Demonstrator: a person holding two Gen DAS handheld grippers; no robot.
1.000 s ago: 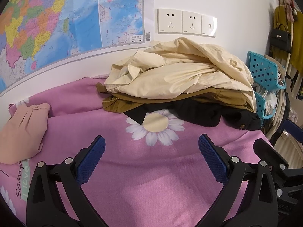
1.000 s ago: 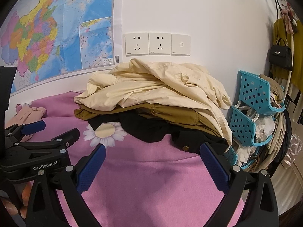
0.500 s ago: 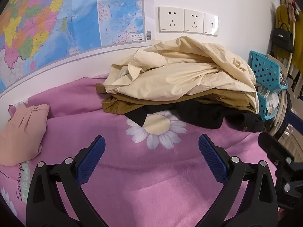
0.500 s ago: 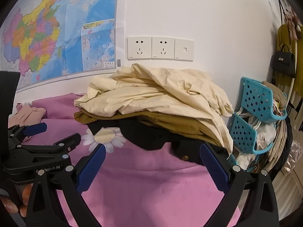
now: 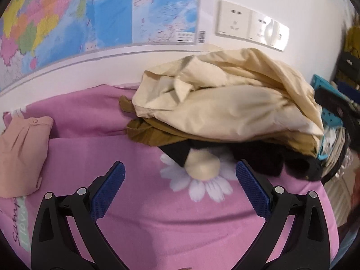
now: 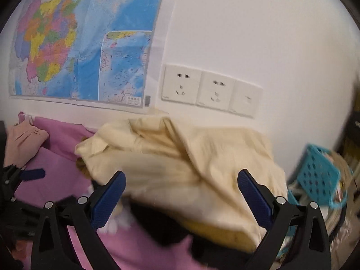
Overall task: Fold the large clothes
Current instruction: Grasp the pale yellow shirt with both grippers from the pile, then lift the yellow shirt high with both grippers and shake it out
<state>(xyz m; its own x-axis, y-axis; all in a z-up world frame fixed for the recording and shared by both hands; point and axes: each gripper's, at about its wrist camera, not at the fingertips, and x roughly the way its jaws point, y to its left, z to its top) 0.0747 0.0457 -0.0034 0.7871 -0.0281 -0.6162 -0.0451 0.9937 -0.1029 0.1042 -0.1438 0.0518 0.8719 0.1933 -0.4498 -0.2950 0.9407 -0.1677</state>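
Observation:
A heap of unfolded clothes lies on the pink bedspread (image 5: pixel 94 148) against the wall: a cream garment (image 5: pixel 227 103) on top, an olive-brown one (image 5: pixel 153 132) under it, a black one (image 5: pixel 265 157) at the bottom. My left gripper (image 5: pixel 180 186) is open and empty above the bedspread, in front of the heap. My right gripper (image 6: pixel 181 193) is open and empty, close to the cream garment (image 6: pixel 191 157), its jaws to either side of the heap's front. The right wrist view is blurred.
A folded pink garment (image 5: pixel 20 155) lies at the left on the bed. A wall map (image 6: pixel 78 45) and sockets (image 6: pixel 209 90) are behind the heap. A blue plastic basket (image 6: pixel 319 175) with hanging things stands right of the bed edge.
My right gripper has moved forward and up toward the heap, so the cream garment now fills the space between its jaws. My left gripper has moved closer to the heap. Both stayed open.

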